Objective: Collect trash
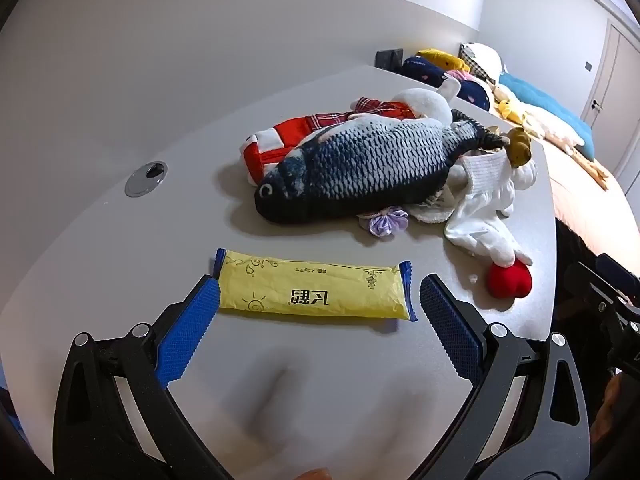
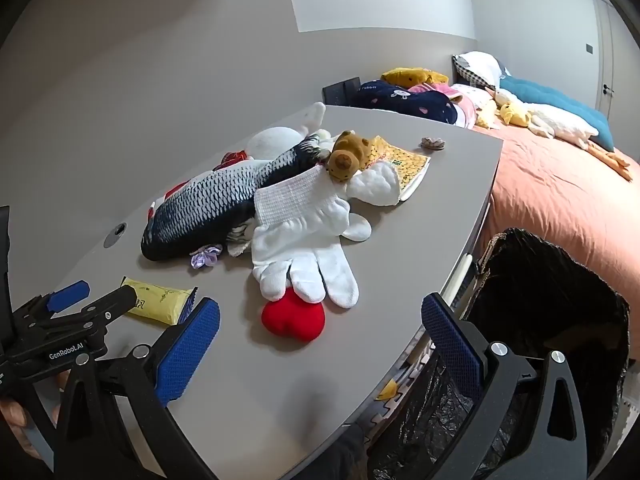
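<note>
Left gripper (image 1: 320, 300) spread wide, straddling the wrapper (image 1: 312, 294) near the table's (image 1: 120, 240) front edge (right gripper (image 2: 320, 320) likewise apart, empty); flat foil may slip out on closing.

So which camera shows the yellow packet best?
The left wrist view: the yellow packet lies whole and flat between the open left gripper fingers. In the right wrist view only part shows, hidden behind the left gripper.

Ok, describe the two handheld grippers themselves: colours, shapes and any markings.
Both grippers are black frames with triangular cut-outs and silver round bolts. Each finger ends in a blue pad with a fine cross-hatched texture and a saw-toothed edge. Seen from the right wrist, the left gripper carries white "GenRobot.AI" lettering. No cables show.
</note>
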`<state>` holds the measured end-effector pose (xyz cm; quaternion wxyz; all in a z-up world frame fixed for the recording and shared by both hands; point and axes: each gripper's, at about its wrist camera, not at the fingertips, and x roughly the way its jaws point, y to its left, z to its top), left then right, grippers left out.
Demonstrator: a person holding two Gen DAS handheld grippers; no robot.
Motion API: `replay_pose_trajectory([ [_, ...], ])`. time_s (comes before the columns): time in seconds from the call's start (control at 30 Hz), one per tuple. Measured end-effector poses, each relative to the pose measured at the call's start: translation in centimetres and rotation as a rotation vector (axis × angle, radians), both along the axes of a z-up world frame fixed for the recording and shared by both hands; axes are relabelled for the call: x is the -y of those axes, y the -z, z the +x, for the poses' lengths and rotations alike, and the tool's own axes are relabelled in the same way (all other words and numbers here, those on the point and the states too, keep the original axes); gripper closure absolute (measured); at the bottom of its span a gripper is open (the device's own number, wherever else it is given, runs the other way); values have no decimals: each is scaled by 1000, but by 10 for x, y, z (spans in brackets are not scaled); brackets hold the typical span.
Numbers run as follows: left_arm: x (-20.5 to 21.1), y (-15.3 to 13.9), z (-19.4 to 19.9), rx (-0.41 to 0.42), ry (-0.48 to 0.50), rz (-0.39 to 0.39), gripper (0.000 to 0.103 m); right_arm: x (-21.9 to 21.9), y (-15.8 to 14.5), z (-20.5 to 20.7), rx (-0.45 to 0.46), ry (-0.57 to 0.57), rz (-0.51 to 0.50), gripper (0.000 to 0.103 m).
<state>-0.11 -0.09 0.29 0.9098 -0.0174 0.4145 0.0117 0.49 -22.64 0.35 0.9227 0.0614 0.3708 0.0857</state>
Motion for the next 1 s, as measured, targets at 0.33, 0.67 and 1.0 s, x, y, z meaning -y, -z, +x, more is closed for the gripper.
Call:
replay_pose_trajectory([
  [0.33, 0, -1, 0, 0, 0, -1, 6, 1, 0, 0, -1, 1, 2, 3],
  [0.67, 0, -2, 0, 0, 5, 3, 6, 6, 1, 0, -8, 7, 7, 3],
  [1.0, 1, -2, 0, -2, 6, 6, 6, 7, 1, 0, -8, 8, 2, 3],
])
